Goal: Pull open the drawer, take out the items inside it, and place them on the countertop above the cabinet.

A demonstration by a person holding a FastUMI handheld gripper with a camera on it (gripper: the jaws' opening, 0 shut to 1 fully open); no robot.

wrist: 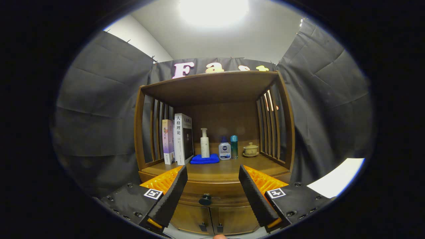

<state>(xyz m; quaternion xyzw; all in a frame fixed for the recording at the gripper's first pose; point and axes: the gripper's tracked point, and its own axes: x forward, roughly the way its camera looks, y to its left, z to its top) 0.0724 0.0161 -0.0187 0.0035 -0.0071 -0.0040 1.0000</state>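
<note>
A brown wooden cabinet (212, 186) stands ahead against the booth's cloth wall. Its drawer (212, 194) is closed, with a dark round knob (205, 199) at the front middle. My gripper (213, 179) is open, its two fingers spread wide with nothing between them. The knob lies ahead of the fingers, in line with the gap. The countertop (229, 171) above the drawer runs back under a wooden shelf roof. The drawer's contents are hidden.
On the countertop stand two books (179, 139) at the left, a white pump bottle (205, 143) on a folded blue cloth (205, 159), a small white bottle (224, 151), a teal bottle (234, 146) and a lidded cup (251, 149). Two small cabinet doors (212, 220) sit below the drawer.
</note>
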